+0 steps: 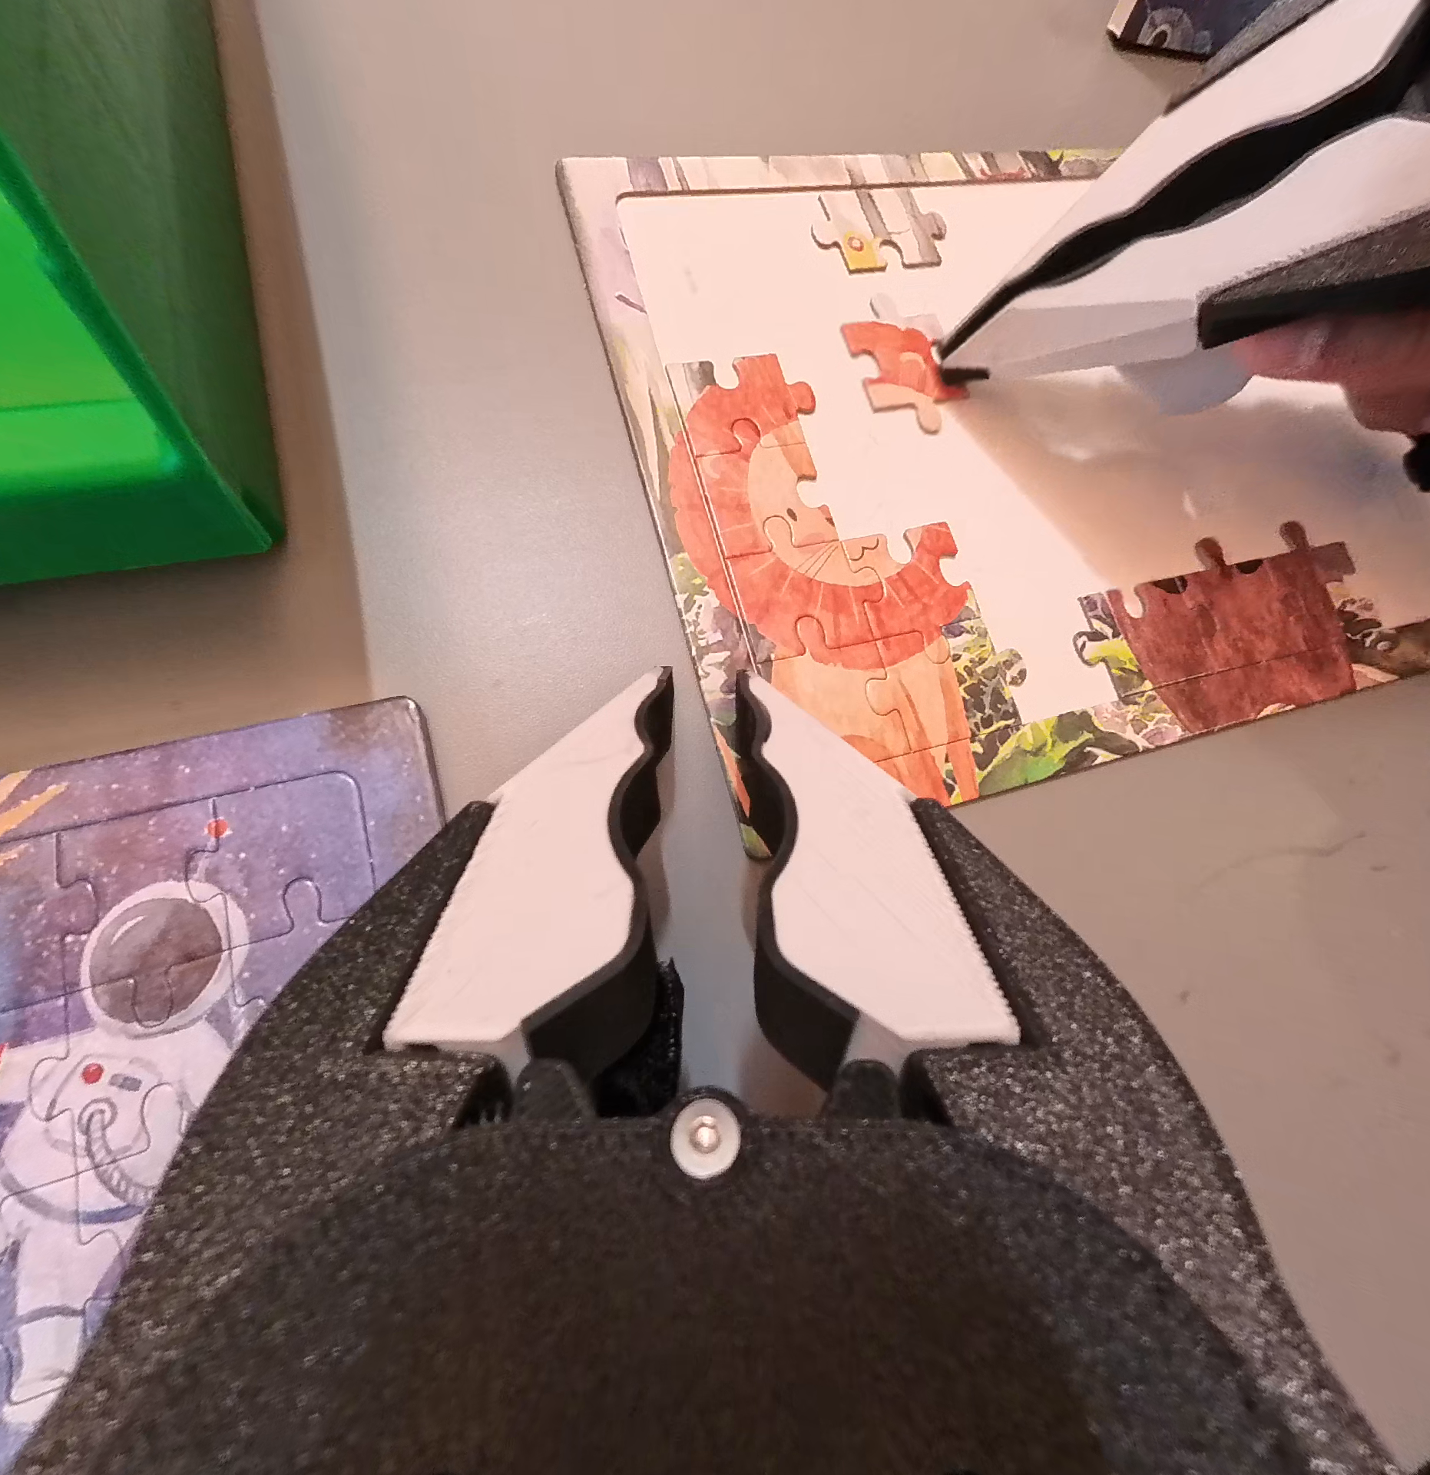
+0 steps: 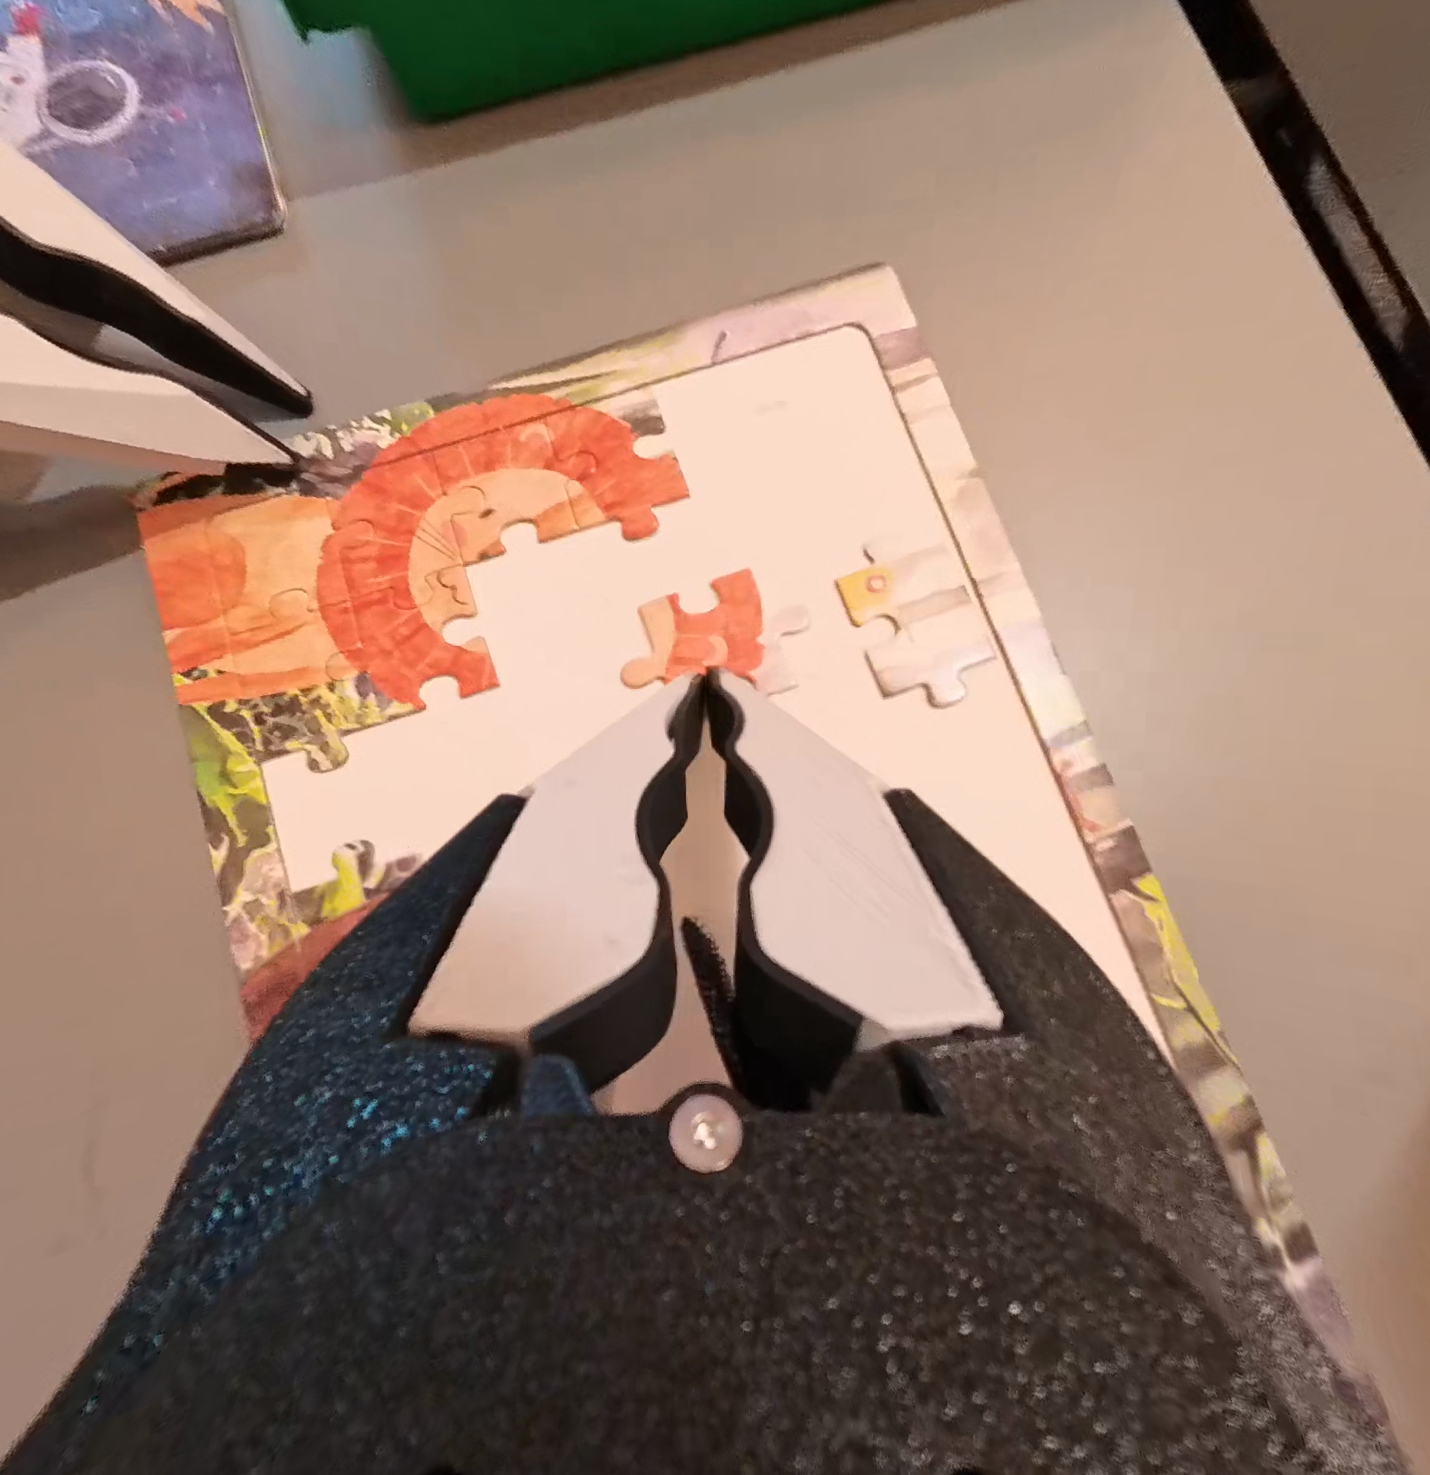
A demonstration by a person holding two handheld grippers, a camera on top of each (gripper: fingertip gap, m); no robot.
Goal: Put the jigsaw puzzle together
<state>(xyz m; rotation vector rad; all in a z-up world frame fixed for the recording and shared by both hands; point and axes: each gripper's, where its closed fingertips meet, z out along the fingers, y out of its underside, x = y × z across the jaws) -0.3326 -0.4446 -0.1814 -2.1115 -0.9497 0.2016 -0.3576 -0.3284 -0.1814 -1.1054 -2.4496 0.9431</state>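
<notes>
Orange mane piece (image 2: 708, 630) sits pinched at its edge in the right tool (image 2: 705, 677), on the bare white middle of the lion puzzle tray (image 2: 895, 351), apart from the assembled lion (image 2: 424, 559). Left tool (image 1: 704, 686) hovers spread and empty by the tray's corner.

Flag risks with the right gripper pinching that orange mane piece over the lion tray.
1. The right gripper holds the orange mane piece only by its edge; it may pivot or slip.
2. The loose grey piece lies close by and could get knocked.
3. The left gripper hangs open at the puzzle tray corner and isn't clamping it, so pressing could shift it.
</notes>
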